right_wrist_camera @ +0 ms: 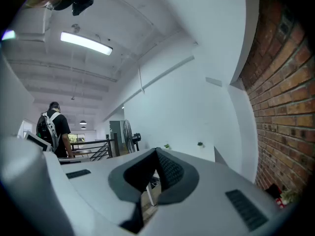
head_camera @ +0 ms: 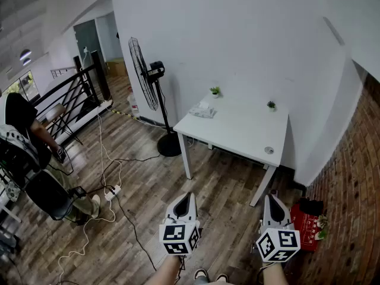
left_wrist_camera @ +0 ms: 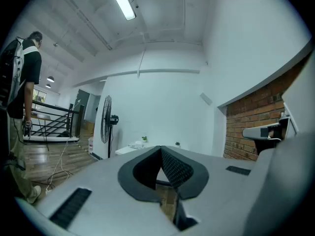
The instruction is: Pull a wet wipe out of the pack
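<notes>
Wet wipe pack [head_camera: 202, 110] seen lying at the far left of a white table [head_camera: 237, 132], well apart from the left gripper [head_camera: 188, 196] and right gripper [head_camera: 270, 198], both held near with jaws pressed together on nothing, ceiling lamp [left_wrist_camera: 122, 1] shown only in gripper views.

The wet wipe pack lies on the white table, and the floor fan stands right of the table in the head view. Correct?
No. The head view shows the floor fan standing left of the white table, not right. The wet wipe pack does lie on the table.
</notes>
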Demonstrator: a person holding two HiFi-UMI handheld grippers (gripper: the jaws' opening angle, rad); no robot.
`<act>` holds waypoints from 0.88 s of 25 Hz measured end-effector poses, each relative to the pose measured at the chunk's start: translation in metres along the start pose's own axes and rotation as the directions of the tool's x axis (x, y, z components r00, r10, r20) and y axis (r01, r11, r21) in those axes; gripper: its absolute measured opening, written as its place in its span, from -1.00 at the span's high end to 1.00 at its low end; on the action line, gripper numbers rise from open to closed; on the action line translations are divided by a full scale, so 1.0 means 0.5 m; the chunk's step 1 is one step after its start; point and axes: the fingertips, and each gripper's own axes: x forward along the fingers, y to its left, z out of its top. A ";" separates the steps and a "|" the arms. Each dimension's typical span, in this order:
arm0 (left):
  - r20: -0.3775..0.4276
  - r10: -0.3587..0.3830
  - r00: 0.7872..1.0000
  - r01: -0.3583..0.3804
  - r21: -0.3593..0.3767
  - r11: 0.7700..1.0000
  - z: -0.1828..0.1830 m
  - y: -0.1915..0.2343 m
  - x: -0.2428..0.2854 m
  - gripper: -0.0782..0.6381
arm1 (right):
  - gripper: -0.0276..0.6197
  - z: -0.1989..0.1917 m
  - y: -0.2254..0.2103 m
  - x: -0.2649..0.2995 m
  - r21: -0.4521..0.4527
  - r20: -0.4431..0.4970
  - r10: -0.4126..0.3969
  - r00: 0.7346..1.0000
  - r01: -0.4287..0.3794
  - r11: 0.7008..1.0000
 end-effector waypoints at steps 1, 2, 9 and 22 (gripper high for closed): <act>-0.002 -0.002 1.000 0.002 0.001 1.000 -0.001 -0.001 0.000 0.78 | 0.91 -0.003 -0.003 -0.002 0.002 -0.004 -0.002 1.000 0.002 1.000; -0.004 -0.004 1.000 0.004 0.002 1.000 -0.002 -0.002 0.000 0.78 | 0.91 -0.005 -0.006 -0.004 0.005 -0.007 -0.004 1.000 0.004 1.000; -0.013 -0.017 1.000 0.017 0.004 1.000 -0.009 -0.013 -0.002 0.78 | 0.91 -0.009 -0.012 -0.012 0.026 0.000 0.001 1.000 -0.001 1.000; -0.020 -0.002 1.000 0.003 0.023 1.000 -0.008 -0.001 -0.029 0.78 | 0.81 -0.010 0.005 -0.025 0.040 0.005 0.015 1.000 -0.015 0.999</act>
